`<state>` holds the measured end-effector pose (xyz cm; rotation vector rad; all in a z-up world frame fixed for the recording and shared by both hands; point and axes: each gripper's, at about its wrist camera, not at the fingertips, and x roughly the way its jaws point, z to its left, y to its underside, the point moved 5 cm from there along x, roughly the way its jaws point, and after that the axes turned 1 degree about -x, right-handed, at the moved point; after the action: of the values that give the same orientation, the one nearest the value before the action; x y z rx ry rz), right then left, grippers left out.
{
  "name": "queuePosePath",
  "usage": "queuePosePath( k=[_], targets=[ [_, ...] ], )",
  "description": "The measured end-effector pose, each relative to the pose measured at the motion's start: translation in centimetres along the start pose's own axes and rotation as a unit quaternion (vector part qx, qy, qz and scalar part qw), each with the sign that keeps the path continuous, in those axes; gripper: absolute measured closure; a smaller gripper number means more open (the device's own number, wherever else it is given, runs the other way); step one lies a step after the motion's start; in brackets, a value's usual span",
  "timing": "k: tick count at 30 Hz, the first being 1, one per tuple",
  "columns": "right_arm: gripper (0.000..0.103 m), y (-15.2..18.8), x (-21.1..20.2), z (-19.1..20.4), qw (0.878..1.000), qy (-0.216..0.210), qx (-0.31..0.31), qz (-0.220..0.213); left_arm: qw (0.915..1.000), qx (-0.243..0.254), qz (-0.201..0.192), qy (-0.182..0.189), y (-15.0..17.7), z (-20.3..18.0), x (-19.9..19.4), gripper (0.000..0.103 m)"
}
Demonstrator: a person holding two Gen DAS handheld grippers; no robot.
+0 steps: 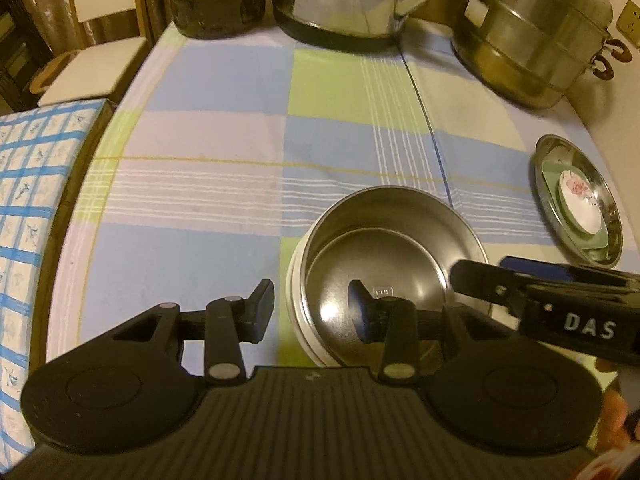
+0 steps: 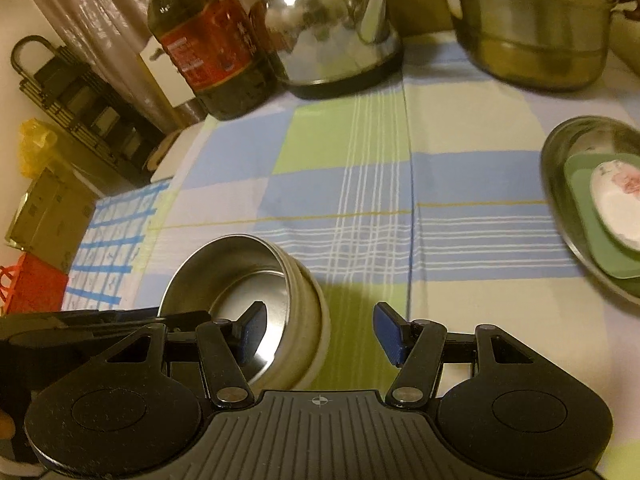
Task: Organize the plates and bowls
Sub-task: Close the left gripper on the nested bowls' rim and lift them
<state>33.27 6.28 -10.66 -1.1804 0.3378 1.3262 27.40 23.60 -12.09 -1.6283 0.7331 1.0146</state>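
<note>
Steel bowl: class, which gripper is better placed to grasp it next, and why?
Probably the left gripper: open, its fingers straddle the bowl's near wall. The right gripper, also open, straddles its opposite wall.

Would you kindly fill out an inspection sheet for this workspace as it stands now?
Surface: table under a checked blue, green and white tablecloth.
Job's things: steel bowl with a white outer wall, near the front; steel plate at the right, holding a green dish with a small flowered white dish on top.
Clutter: oil bottle, kettle and stacked steamer pot along the back.
Grippers: left gripper open, jaws straddling the bowl's near-left rim; right gripper open, jaws straddling its right rim.
Cables: nothing seen.
Surroundings: curtain, a dark rack and boxes at the left.
</note>
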Motion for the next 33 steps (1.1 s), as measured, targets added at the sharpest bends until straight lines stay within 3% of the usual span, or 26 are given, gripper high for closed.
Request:
queuePosePath(
  k=[6, 11, 33],
  targets=[
    [0.046, -0.1, 2.0, 0.2, 1.0, -0.003, 0.008, 0.023, 0.9998, 0.007, 0.015, 0.011, -0.1, 0.0, 1.2, 0.067],
    [0.071, 0.1, 2.8, -0.1, 0.999, -0.007, 0.021, 0.039, 0.9996, 0.009, 0.016, 0.023, -0.3, 0.0, 1.4, 0.069],
    [0.078, -0.7, 1.1, -2.5, 0.997, 0.033, 0.048, 0.04, 0.997, 0.061, 0.02, 0.043, -0.9, -3.3, 2.1, 0.071]
  ],
)
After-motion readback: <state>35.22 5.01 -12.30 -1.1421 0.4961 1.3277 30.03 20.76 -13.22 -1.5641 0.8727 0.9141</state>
